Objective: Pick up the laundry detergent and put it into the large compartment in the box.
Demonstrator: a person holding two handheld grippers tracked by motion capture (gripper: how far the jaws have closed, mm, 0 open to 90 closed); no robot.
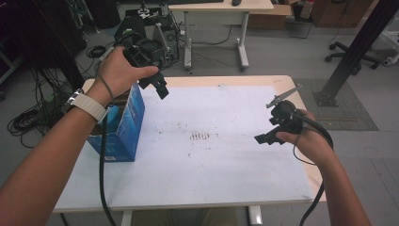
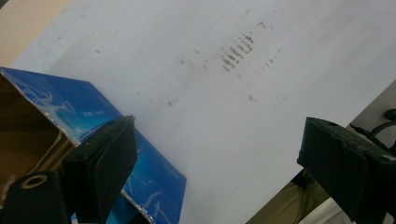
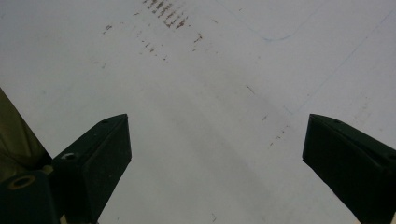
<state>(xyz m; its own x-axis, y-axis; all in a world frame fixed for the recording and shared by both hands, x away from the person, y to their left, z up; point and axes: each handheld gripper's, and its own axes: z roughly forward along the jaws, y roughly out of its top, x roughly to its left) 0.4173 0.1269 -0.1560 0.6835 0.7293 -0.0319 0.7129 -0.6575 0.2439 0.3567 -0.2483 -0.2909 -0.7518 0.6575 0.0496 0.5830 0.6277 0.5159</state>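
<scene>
A blue cardboard box (image 1: pixel 123 126) stands open-topped at the table's left side; its brown inside and blue flap (image 2: pixel 60 109) show in the left gripper view. My left gripper (image 1: pixel 159 84) hovers just above the box's far right corner, jaws wide apart, nothing between them (image 2: pixel 215 158). My right gripper (image 1: pixel 266 137) hangs over the right part of the white sheet (image 1: pixel 211 155), also open and empty (image 3: pixel 217 158). Both are held up off the table.
A patch of brown marks (image 1: pixel 200 136) sits in the middle of the white sheet. The wooden table edge (image 1: pixel 301 89) shows at the far right. Behind the table stand a second desk (image 1: pixel 221 9), cables on the floor and a black post (image 1: pixel 353 47).
</scene>
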